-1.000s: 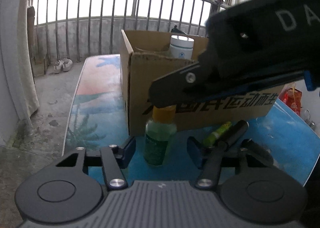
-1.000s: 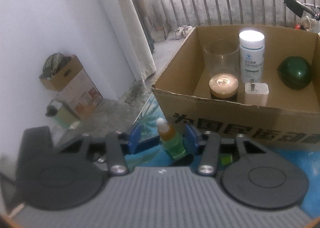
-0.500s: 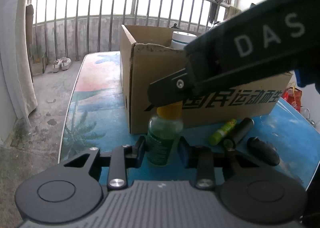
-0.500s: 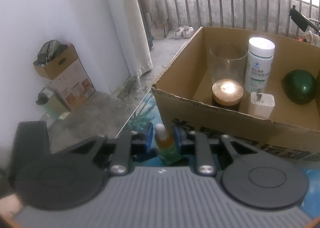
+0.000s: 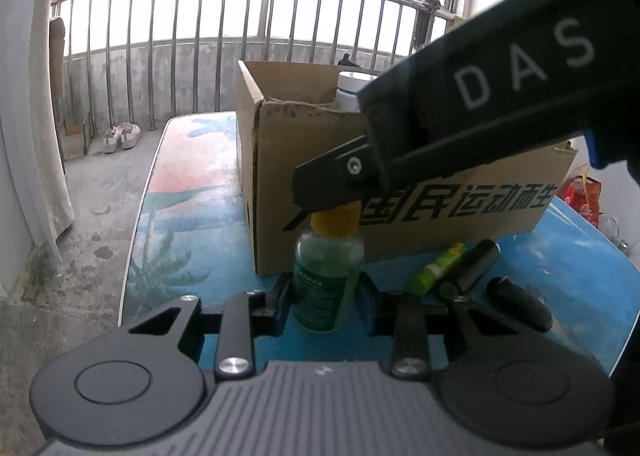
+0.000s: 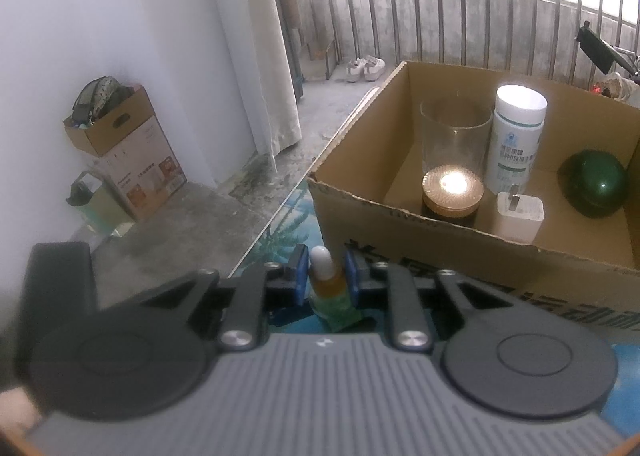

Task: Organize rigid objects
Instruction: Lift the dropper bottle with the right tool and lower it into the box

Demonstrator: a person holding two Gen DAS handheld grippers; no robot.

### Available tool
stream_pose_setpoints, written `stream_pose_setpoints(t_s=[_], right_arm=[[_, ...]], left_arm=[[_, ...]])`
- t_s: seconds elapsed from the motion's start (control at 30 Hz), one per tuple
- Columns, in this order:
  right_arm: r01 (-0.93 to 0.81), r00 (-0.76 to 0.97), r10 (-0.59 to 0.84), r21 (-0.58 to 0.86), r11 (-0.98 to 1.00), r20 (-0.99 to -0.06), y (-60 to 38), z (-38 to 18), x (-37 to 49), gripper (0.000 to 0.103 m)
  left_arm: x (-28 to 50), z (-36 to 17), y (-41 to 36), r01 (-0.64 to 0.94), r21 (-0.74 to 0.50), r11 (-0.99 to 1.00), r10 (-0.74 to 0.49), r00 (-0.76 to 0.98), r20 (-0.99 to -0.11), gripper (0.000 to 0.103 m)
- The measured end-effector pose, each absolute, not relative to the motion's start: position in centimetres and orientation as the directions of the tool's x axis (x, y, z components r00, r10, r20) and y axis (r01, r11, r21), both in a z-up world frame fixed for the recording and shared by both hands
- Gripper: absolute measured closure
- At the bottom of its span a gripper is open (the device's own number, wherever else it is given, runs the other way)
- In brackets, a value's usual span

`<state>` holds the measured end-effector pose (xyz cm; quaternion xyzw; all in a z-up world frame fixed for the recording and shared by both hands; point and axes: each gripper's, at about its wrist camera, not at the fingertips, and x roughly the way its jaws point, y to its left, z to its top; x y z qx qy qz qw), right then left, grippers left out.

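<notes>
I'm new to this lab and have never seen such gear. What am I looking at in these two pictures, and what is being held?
There is no robot here. A person holds a two-finger tool in each hand, and each tool carries a wide-angle camera that looks along its fingers. The dark grey shape at the bottom of each picture is the tool itself.

In the left camera's picture, the left hand-held gripper is shut on the body of a small green bottle that stands on the blue table. The black bar that crosses above is the other tool.

In the right camera's picture, the right hand-held gripper clamps the same bottle's orange neck.

Behind stands a cardboard box with a glass, a white bottle, a charger and a green round thing inside. A green tube and two black objects lie on the table.
</notes>
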<state>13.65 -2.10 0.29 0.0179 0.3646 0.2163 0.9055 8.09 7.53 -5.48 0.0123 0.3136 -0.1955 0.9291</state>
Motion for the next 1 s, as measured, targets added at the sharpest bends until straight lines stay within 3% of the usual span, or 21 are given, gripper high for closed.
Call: stream_pose_setpoints(t_s=[0.5,1.0], right_arm=[[-0.385,0.685,0.423,0.198,0.901,-0.593,-3.4,3.6,10.6,0.085],[-0.398,0.787,0.432,0.173,0.901,-0.441,-7.4,10.3,5.5,0.085]], left_arm=[[5.8,-2.4,6.2,0.389,-0.051,0.920,-0.353,0.764,-0.541,0.069],[4.5,4.3,1.3,0.453,0.067,0.889,-0.384,0.817,-0.431,0.069]])
